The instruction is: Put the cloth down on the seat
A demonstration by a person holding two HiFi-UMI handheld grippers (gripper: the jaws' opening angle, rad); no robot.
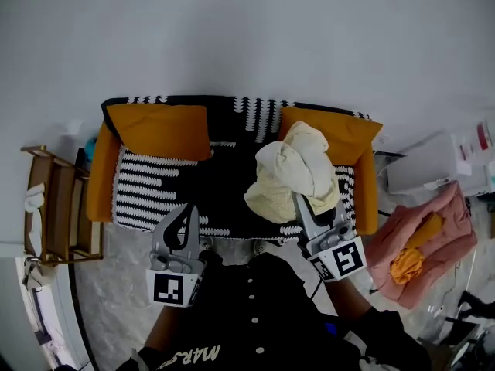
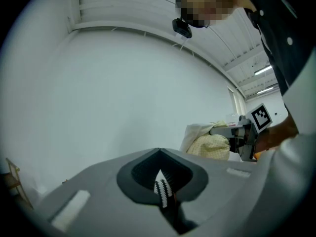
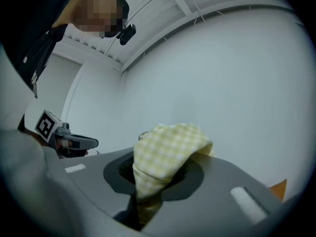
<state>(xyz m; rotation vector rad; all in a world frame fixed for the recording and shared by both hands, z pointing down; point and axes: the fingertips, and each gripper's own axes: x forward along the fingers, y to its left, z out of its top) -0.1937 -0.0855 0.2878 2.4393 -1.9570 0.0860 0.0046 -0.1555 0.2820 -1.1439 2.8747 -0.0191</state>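
A bunched pale yellow checked cloth (image 1: 298, 172) hangs over the right half of the sofa seat (image 1: 224, 188), which has a black-and-white striped cover. My right gripper (image 1: 298, 201) is shut on the cloth's lower part; in the right gripper view the cloth (image 3: 165, 149) bulges out of the jaws, hiding the fingertips of my right gripper (image 3: 148, 191). My left gripper (image 1: 189, 212) is held at the seat's front edge, shut and empty, its toothed pads (image 2: 161, 189) pressed together. The cloth (image 2: 210, 143) shows to the right in the left gripper view.
Orange cushions (image 1: 158, 130) sit at both back corners of the sofa. A wooden shelf (image 1: 54, 207) stands to the left. To the right, a pink heap with an orange cloth (image 1: 421, 246) lies on the floor beside a white box (image 1: 429, 165).
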